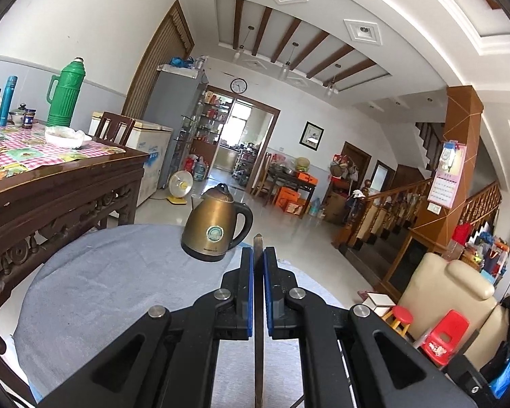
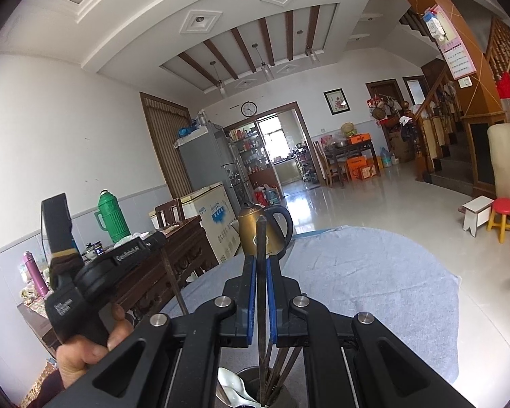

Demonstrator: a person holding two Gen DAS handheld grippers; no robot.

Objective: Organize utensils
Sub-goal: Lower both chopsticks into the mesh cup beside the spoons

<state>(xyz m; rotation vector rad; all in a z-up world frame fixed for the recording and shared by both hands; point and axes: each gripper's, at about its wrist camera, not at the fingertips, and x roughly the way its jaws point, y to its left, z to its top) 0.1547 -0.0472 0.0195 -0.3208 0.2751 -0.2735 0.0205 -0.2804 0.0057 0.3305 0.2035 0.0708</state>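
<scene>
Blue pads of the right gripper (image 2: 261,272) clamp a dark chopstick (image 2: 261,238) at frame centre, its lower end in the utensil holder (image 2: 248,379) (spoon beside it); the left gripper (image 1: 258,265) pinches another chopstick (image 1: 257,243). Best lowered straight, released once seated.

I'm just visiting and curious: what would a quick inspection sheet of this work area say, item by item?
Surface: round table under a grey cloth.
Job's things: one dark chopstick in the left gripper; another chopstick in the right gripper, above a metal holder with more chopsticks and white spoons.
Clutter: brass-coloured kettle on the cloth.
Grippers: both shut on a chopstick; a hand holds the left one.
Cables: nothing seen.
Surroundings: wooden table with a green thermos, fridge, staircase, red stools.
</scene>
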